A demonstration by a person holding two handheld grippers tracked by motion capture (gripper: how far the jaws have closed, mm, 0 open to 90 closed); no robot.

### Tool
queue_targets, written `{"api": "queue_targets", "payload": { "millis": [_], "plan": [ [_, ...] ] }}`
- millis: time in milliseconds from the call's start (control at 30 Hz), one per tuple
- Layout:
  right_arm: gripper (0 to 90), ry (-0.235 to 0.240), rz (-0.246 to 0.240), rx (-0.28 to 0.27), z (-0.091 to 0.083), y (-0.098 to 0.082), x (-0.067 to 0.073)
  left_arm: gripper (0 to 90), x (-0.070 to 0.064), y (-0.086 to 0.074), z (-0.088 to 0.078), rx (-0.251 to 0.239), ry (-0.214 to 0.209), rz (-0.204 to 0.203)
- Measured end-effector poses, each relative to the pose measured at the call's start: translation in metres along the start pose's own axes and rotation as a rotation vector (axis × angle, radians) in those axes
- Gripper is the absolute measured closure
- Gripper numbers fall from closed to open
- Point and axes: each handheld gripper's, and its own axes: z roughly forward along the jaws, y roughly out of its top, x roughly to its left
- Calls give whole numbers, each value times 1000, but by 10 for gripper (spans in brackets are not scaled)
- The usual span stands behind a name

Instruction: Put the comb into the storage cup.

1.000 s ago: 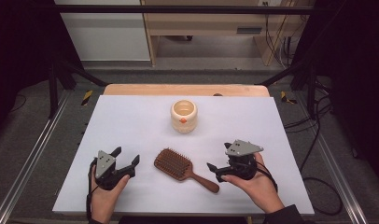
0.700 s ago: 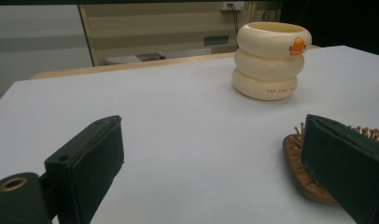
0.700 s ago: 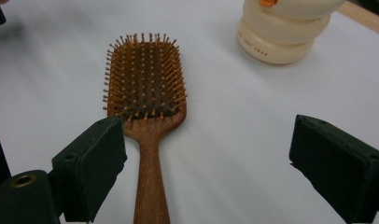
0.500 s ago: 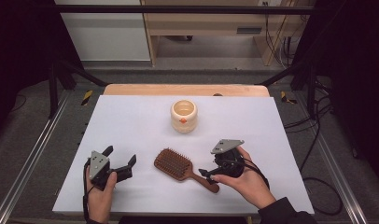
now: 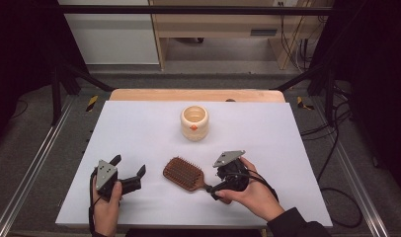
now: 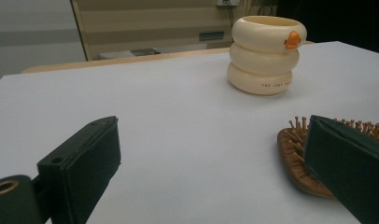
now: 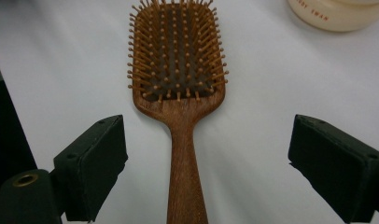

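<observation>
the right claw (image 5: 212,189) sits at the near edge of the bench (image 5: 139,128), at about 5 o'clock on the white surface, and its jaws stand wide apart with the handle of the wooden hairbrush (image 5: 184,174) running up between them, neither pad touching the wood. seen along that claw in the right gripper view, the handle (image 7: 185,177) is close to centred in the gap, which looks like a deliberate line-up so that a squeeze would catch the narrow neck rather than the broad head. the brush lies flat with its bristles up, head pointing toward 10 o'clock, handle toward 4 o'clock, so the slim end is offered to the right hand (image 5: 253,190). at about 7 o'clock the left claw (image 5: 129,170) hovers near the brush head, its jaws having just been opening, now wide with nothing between them; in the left gripper view one jaw partly overlaps the brush head (image 6: 299,154) without gripping it, probably waiting to steady or receive it. farther off, toward 12 o'clock, a cream ringed cup (image 5: 194,122) stands upright, well apart from both claws, likely the place the brush is meant for.
</observation>
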Motion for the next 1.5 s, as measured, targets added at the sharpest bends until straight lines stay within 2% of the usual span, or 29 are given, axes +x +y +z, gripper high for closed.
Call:
{"api": "queue_targets", "payload": {
  "millis": [133, 433, 900, 1333, 1500],
  "plan": [
    [107, 14, 7, 27, 8, -4, 1, 38, -1, 0, 0, 4, -3, 3],
    [144, 17, 3, 42, 25, -11, 8, 38, -1, 0, 1, 7, -9, 5],
    [323, 16, -18, 104, 45, -12, 9, 38, -3, -1, 1, 7, -13, 5],
    [438, 49, -25, 143, 52, -8, 9, 38, -4, 0, 1, 4, -20, 5],
    [474, 48, -31, 152, 53, -6, 8, 38, -3, 0, 1, 4, -19, 8]
  ]
}}
